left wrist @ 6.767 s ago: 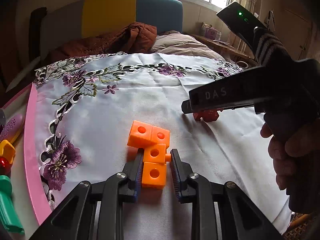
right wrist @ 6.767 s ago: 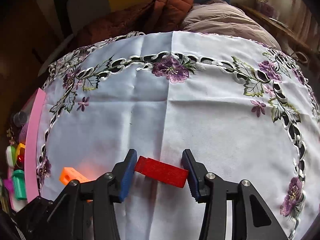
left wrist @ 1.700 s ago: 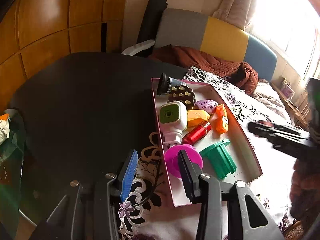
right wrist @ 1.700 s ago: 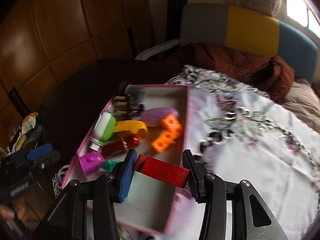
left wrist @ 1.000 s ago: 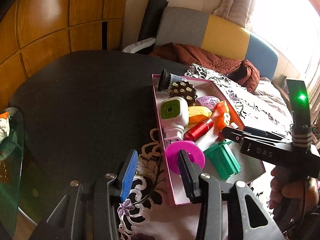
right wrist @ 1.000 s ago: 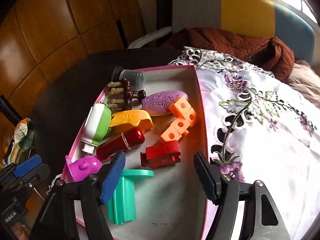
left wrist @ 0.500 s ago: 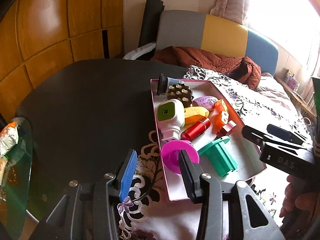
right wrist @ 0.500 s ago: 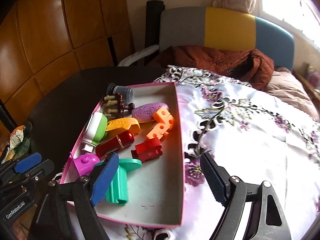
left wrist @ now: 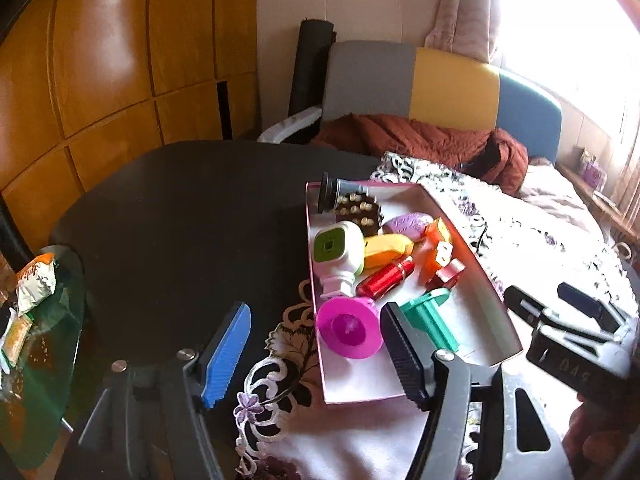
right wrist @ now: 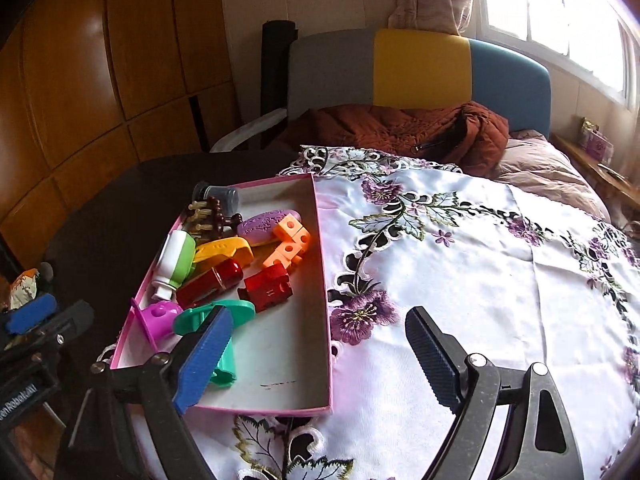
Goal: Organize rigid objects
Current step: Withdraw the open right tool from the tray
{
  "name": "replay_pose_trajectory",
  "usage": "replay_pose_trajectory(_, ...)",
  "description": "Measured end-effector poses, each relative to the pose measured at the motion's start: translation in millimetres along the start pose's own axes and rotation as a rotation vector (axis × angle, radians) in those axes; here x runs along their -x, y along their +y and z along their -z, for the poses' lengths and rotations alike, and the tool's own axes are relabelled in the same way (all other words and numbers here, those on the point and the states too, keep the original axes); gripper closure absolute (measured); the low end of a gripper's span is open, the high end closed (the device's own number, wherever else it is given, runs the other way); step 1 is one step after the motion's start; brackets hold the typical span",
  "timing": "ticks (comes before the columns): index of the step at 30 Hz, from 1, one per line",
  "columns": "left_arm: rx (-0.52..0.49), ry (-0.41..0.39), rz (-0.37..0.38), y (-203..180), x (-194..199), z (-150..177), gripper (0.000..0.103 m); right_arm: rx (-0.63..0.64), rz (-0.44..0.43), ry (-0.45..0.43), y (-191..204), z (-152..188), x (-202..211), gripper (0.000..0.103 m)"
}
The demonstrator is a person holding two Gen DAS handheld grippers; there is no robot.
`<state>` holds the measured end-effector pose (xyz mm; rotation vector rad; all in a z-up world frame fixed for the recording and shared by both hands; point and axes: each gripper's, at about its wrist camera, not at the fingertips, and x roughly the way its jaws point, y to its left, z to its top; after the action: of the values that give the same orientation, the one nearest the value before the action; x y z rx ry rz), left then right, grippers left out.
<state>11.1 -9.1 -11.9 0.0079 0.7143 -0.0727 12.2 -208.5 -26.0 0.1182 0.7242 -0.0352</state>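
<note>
A shallow pink box (right wrist: 325,280) lies at the left edge of the white cloth. It holds a red block (right wrist: 267,286), joined orange cubes (right wrist: 290,242), a green piece (right wrist: 218,320), a magenta funnel (right wrist: 158,318), a red cylinder (right wrist: 212,280) and several other toys. My right gripper (right wrist: 320,314) hovers over the box's near right corner, its jaws opening with nothing between them. My left gripper (left wrist: 314,310) hangs over the box's (left wrist: 472,264) near left corner, its jaws also opening and holding nothing. The magenta funnel (left wrist: 348,330) shows behind that gap.
The embroidered white cloth (right wrist: 480,280) covers a dark round table (left wrist: 180,220). A grey, yellow and blue chair (right wrist: 420,68) with a brown jacket (right wrist: 400,128) stands behind. A glass side table (left wrist: 36,340) with snack packets is at the far left.
The right gripper let the red block go in the box, then drew back and rose with wider jaws. The left gripper's jaws spread much wider and it lifted slightly.
</note>
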Motion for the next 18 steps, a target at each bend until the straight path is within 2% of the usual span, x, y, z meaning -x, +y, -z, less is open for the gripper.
replay_pose_trajectory(3,0.001,-0.026,-0.03,-2,5,-1,0.033,0.008,0.007,-0.009,2,0,3,0.014)
replay_pose_trajectory(9,0.01,-0.036,-0.045,-3,9,1,0.033,0.019,0.014,-0.034,7,-2,10,0.014)
replay_pose_trajectory(18,0.025,-0.032,-0.029,0,13,3,0.034,0.016,0.014,-0.043,13,0,14,0.014)
